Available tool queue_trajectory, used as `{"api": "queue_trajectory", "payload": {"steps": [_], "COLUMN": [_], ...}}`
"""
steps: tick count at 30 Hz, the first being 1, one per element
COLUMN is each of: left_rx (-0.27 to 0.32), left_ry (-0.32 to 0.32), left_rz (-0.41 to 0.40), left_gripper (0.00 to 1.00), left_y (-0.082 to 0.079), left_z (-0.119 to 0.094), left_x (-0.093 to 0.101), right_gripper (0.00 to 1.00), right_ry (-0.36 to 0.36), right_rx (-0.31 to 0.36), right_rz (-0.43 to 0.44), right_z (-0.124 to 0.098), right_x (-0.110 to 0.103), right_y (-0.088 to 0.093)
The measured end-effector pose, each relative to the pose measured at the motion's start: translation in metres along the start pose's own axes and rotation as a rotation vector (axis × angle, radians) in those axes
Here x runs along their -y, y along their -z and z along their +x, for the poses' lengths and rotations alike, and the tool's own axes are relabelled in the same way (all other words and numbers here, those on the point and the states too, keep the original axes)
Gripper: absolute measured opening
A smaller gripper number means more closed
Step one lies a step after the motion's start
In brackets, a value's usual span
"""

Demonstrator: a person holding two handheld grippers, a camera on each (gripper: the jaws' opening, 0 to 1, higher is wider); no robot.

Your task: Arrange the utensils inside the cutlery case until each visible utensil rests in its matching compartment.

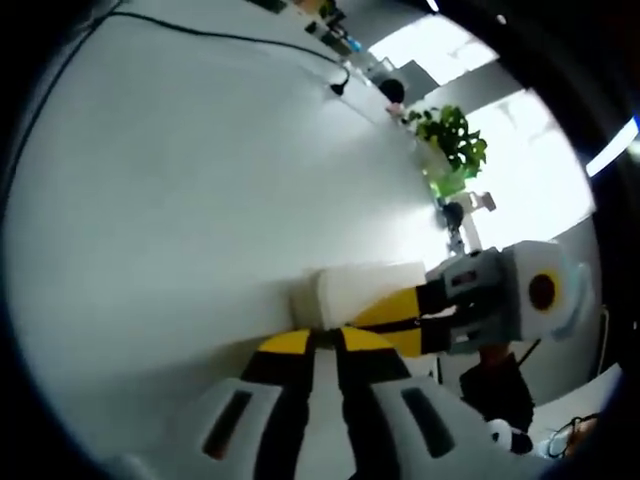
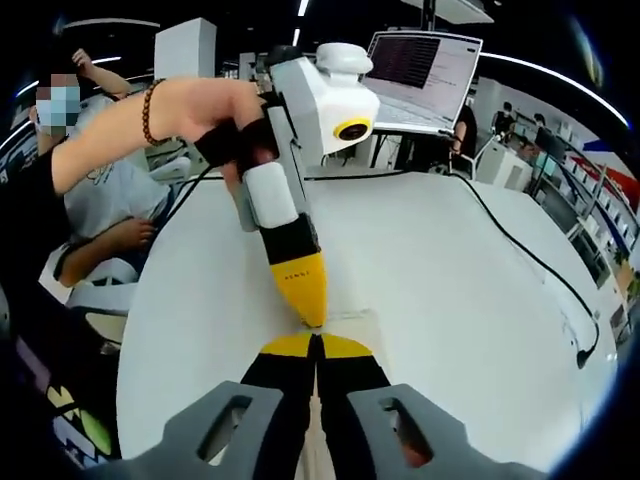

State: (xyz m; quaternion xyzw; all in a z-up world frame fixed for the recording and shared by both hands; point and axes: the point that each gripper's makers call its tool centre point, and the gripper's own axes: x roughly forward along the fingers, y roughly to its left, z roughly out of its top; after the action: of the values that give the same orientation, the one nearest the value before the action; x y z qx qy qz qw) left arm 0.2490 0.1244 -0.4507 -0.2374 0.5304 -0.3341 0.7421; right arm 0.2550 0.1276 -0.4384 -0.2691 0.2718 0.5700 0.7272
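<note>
Bare white table (image 2: 450, 270) lies open around, with a black cable (image 2: 520, 250) crossing its far side.

Your right gripper (image 2: 315, 340) jaws hide most of the pale flat case-like object (image 2: 352, 322) on the white worktop (image 2: 450, 270); you can't tell compartments or utensils. In the left gripper view, your left gripper (image 1: 325, 338) and the other gripper cover the white boxy object (image 1: 350, 290). Background plant (image 1: 450, 140) is blown out and blurred.
</note>
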Motion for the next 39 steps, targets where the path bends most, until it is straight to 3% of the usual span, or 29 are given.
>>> {"api": "queue_trajectory", "payload": {"steps": [5,9,14,19,20,22,25,28,31,33,36,39], "left_rx": [-0.013,-0.014,-0.011,-0.003,-0.003,-0.006,-0.005,0.0,0.011,0.019,-0.005,0.031], "left_ry": [-0.006,-0.022,-0.032,-0.021,-0.018,-0.018,-0.022,-0.039,-0.053,-0.056,-0.081,-0.073], "left_rz": [-0.043,-0.059,-0.068,-0.063,-0.063,-0.063,-0.057,-0.016,0.036,0.104,0.22,0.309], "left_gripper": [0.08,0.08,0.08,0.08,0.08,0.08,0.08,0.08,0.08,0.08,0.08,0.11], "left_y": [0.004,-0.003,-0.002,-0.005,-0.007,-0.005,-0.003,-0.002,-0.001,-0.002,0.002,-0.012], "left_z": [0.001,-0.004,-0.003,-0.005,-0.005,-0.004,-0.001,0.001,0.001,0.001,-0.002,-0.013], "left_x": [0.001,-0.003,-0.002,-0.002,-0.002,-0.001,0.003,0.006,0.007,0.007,0.009,0.022], "right_gripper": [0.0,0.0,0.0,0.0,0.0,0.01,0.19,0.29,0.32,0.39,0.4,0.41], "right_ry": [0.002,-0.013,-0.022,-0.088,-0.101,-0.09,-0.076,-0.033,-0.011,0.01,0.033,0.057], "right_rx": [-0.043,-0.051,-0.029,0.004,-0.008,-0.003,-0.016,-0.033,-0.065,-0.078,-0.082,-0.084], "right_rz": [-0.017,-0.007,0.01,0.018,0.052,0.049,0.016,0.041,0.016,0.0,-0.012,-0.005], "right_z": [0.001,0.001,0.001,0.001,-0.001,-0.007,-0.015,-0.024,-0.038,-0.046,-0.06,-0.072], "right_x": [-0.001,0.001,0.003,0.004,0.006,0.008,0.008,0.011,0.008,0.01,0.014,0.021], "right_y": [-0.002,-0.002,-0.004,-0.008,-0.007,-0.007,-0.006,-0.002,0.016,0.028,0.044,0.054]}}
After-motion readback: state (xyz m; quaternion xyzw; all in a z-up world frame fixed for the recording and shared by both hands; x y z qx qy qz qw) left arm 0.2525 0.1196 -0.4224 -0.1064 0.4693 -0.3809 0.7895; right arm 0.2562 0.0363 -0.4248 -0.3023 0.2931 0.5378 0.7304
